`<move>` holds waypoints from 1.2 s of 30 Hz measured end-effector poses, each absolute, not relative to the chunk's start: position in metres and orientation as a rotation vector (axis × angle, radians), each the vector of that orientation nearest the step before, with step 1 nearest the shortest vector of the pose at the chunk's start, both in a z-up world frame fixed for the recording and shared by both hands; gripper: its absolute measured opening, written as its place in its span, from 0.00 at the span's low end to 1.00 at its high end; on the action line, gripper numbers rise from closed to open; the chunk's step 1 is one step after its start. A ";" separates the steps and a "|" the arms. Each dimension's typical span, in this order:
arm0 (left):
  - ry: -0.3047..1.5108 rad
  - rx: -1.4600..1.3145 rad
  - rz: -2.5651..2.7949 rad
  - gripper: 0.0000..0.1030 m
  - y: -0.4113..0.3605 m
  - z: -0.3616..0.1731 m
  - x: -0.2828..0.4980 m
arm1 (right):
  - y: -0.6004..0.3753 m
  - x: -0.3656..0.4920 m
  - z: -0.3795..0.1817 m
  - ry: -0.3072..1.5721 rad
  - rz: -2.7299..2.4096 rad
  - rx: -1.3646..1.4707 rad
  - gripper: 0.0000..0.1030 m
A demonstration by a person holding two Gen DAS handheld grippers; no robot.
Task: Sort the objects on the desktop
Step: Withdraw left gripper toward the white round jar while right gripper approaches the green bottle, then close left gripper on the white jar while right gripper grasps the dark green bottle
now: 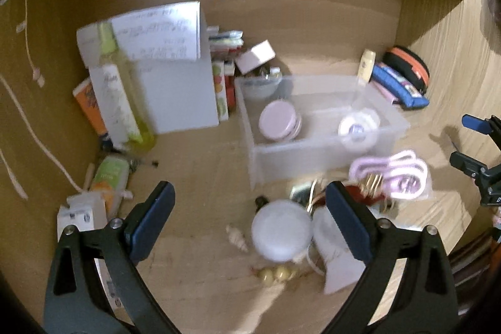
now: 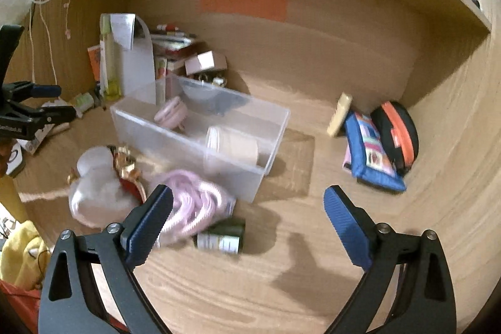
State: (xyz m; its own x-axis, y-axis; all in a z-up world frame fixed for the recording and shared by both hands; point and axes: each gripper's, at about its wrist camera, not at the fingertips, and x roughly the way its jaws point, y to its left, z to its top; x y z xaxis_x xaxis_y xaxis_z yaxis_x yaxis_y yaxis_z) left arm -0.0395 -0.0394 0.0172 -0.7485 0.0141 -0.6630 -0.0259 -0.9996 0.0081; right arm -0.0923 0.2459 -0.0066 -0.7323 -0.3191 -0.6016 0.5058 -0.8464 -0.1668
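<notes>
Judging by looks, the clear plastic bin [image 2: 200, 143] ahead of the wide-open, empty right hand-held gripper [image 2: 249, 224] is light and rigid; the pink coiled cable [image 2: 194, 202] touching its left finger is soft, best pinched mid-bundle; the left hand-held gripper [image 1: 250, 218] is wide too.

Clear bin [image 2: 275, 127] holding pink tin [image 2: 170, 113], perhaps tape roll [image 2: 231, 146], clutter beside

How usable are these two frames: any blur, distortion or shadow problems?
Left wrist view: motion blur smears the clear bin and the handwritten sheet; the fisheye bends the shelf edges. Right wrist view: the pink cable bundle is smeared, the right gripper stays sharp, and soft shadows fall on the desk.
</notes>
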 end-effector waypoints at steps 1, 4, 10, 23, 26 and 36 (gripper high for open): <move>0.019 -1.125 2.906 0.95 -0.042 0.012 -0.038 | 0.247 -0.091 -0.012 0.443 -2.526 0.812 0.94; 0.014 -1.171 2.875 0.95 -0.045 -0.002 -0.033 | 0.250 -0.087 -0.026 0.421 -2.516 0.853 0.94; 0.032 -1.252 2.824 0.95 -0.043 -0.029 -0.032 | 0.252 -0.082 -0.050 0.405 -2.508 0.921 0.94; 0.151 -1.310 2.746 0.95 -0.024 -0.062 -0.050 | 0.250 -0.104 -0.093 0.384 -2.458 1.084 0.94; 0.158 -1.320 2.732 0.95 -0.023 -0.066 -0.057 | 0.247 -0.113 -0.096 0.375 -2.437 1.090 0.94; 0.120 -1.268 2.724 0.92 -0.023 -0.067 -0.073 | 0.235 -0.131 -0.096 0.339 -2.386 1.079 0.91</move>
